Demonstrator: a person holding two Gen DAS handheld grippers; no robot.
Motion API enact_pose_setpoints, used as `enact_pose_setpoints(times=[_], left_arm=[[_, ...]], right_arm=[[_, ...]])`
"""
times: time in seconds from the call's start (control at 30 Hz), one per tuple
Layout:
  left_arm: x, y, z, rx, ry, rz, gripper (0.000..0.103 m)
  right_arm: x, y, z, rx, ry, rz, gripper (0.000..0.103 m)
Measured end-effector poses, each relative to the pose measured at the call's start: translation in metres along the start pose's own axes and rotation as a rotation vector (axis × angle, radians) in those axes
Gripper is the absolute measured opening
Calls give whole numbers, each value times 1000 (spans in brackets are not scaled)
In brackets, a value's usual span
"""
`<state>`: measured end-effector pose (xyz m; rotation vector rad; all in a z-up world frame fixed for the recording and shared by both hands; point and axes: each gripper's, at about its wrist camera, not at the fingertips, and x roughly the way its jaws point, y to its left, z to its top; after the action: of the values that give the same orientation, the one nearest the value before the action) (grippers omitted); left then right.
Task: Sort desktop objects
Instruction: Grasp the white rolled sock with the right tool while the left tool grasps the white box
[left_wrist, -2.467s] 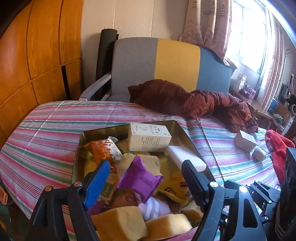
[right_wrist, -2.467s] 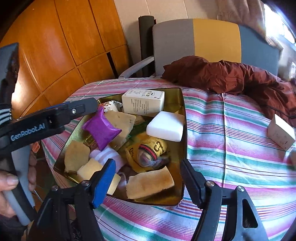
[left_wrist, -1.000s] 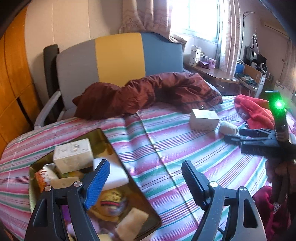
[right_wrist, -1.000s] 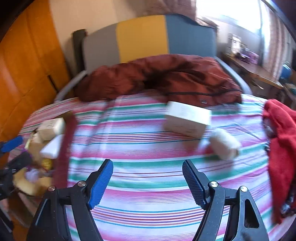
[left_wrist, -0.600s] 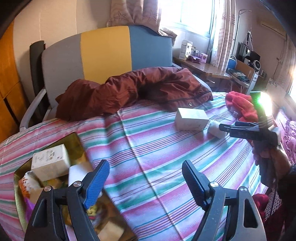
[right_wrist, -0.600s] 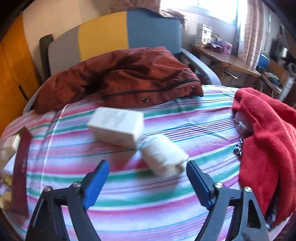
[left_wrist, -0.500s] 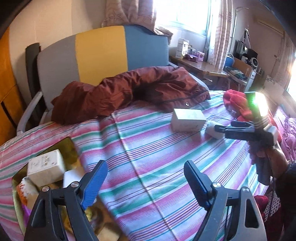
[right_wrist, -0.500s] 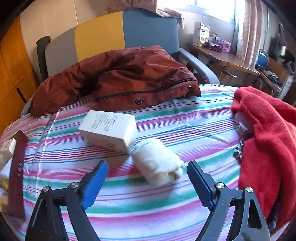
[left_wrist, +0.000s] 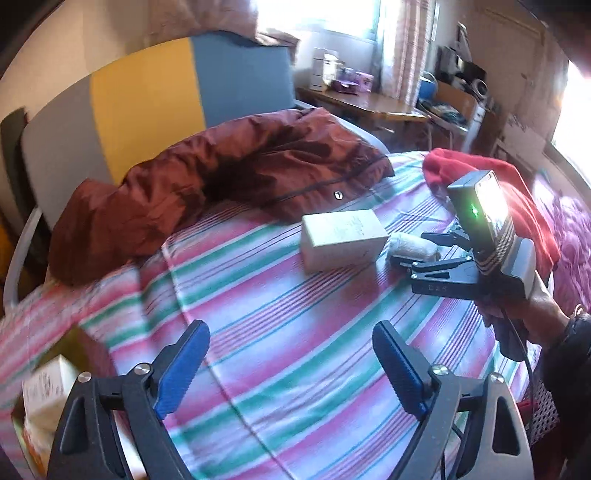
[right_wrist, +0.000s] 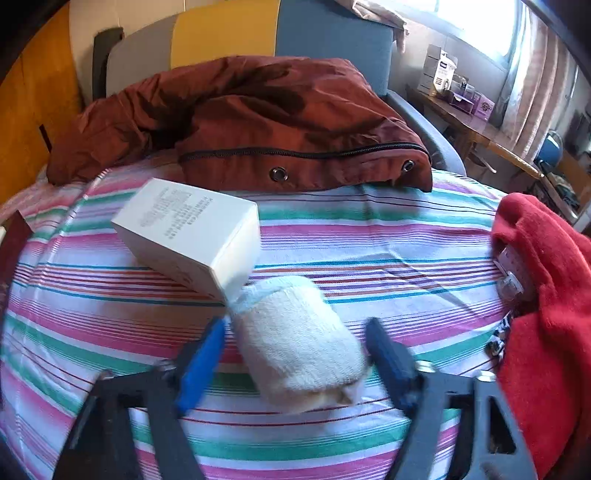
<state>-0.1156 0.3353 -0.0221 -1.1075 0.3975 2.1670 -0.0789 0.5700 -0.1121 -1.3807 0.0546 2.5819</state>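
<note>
Between the right tongs (right_wrist: 295, 354) sits a rolled-up cream sock (right_wrist: 301, 341), and the blue pads (right_wrist: 201, 356) are spread on either side of it, not squeezing yet as far as I can tell, maybe just brushing the knit on the right. That roll looks soft and super light, so my guess is it'll squash a lot before the pads actually bite. I'd take it across the fat middle of the roll, not the loose folded end nearest the camera, since that bit could just unroll or slip out. It's lying on the striped cloth (right_wrist: 369, 236) of the table, with its far end touching or right up against the corner of a white carton (right_wrist: 188, 236); that box looks stiff and light too, so a sloppy close might nudge it. Beyond that there's a brown jacket (right_wrist: 258, 122) heaped at the back and a red fleece thing (right_wrist: 546, 314) off to the right. The left tongs (left_wrist: 291, 369) hang wide apart over bare stripes with nothing in them, and at the lower left edge of that view you can just see the corner of the gold tin (left_wrist: 86, 341) with stuff already in it, blurry though.
</note>
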Motion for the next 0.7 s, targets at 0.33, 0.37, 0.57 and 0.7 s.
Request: enact_pose_setpoints(times=[0.33,0.37,0.57,0.7], left_arm=[[48,-12,41,-12,52,-76,94],[51,-16,44,35,47,-58,94],[76,-30,65,355,39,-45,94],[96,-36,76,465,69,-71,94]], right_arm=[[-3,-4,5,44,14,12,66],[-4,-5,5,50,15,13,66],[-9,-11,7,87,19,52,65],[-17,-11,10,95,4,78,59]])
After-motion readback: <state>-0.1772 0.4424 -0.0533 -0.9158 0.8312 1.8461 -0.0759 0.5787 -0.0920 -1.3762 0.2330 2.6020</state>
